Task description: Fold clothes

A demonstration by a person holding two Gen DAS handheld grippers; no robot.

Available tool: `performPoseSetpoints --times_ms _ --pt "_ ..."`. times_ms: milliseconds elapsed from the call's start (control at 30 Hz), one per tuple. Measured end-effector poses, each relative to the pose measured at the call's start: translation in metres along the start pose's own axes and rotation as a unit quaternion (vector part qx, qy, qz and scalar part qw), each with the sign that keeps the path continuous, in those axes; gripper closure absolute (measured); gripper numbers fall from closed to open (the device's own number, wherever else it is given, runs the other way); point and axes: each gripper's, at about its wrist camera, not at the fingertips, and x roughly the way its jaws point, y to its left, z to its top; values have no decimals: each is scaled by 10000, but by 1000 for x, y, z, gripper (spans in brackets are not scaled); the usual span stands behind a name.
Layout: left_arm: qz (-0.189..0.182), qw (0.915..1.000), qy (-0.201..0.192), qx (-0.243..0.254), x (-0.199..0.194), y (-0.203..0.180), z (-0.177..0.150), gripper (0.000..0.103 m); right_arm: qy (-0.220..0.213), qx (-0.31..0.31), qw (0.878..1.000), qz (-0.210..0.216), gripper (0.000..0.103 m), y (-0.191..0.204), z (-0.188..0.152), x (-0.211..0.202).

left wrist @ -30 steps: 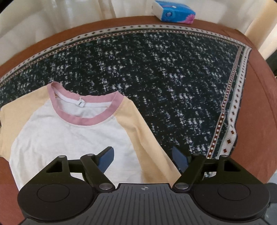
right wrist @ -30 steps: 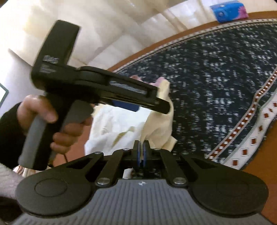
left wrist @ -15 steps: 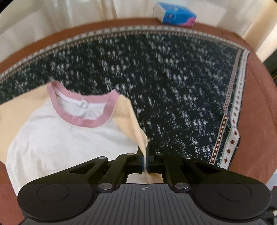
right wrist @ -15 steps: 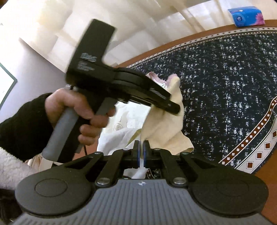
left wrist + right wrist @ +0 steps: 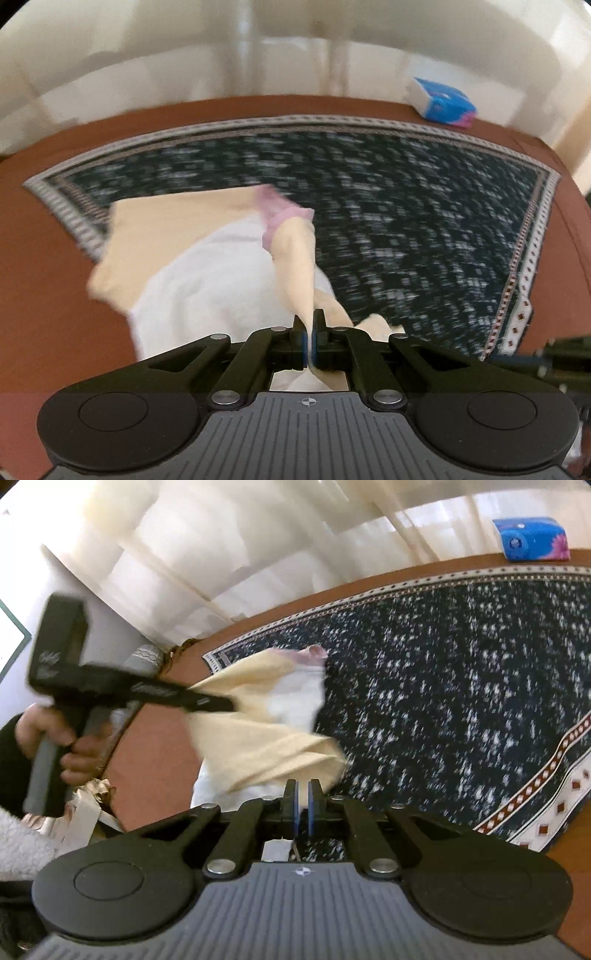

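A shirt (image 5: 221,277) with a white body, pale yellow sleeves and a pink collar (image 5: 280,218) is partly lifted off the dark speckled tablecloth (image 5: 424,229). My left gripper (image 5: 309,332) is shut on a yellow sleeve, which rises taut from its fingers toward the collar. In the right wrist view the shirt (image 5: 266,746) hangs bunched between the two grippers. The left gripper (image 5: 231,705), held by a hand (image 5: 55,738), pinches one edge. My right gripper (image 5: 302,805) is shut on the lower yellow and white edge of the shirt.
A blue and pink tissue pack (image 5: 443,107) lies at the table's far edge, also the tissue pack (image 5: 532,541). The brown table (image 5: 48,266) shows around the patterned cloth border (image 5: 524,280). Pale curtains (image 5: 258,554) hang behind. Crumpled paper (image 5: 88,805) sits near the hand.
My left gripper went from open over the flat shirt to shut on the sleeve, then lifted it. The shirt has bunched and shifted left; the right gripper stayed shut.
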Motion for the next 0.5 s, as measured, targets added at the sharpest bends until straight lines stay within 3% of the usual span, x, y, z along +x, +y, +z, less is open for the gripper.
performPoseSetpoints --times_ms 267,500 --pt "489 9974 -214 -488 -41 55 -24 103 91 -459 9989 15 96 0 42 31" --pt "785 9919 -346 -942 -68 96 -46 103 397 -1036 9937 179 96 26 89 93"
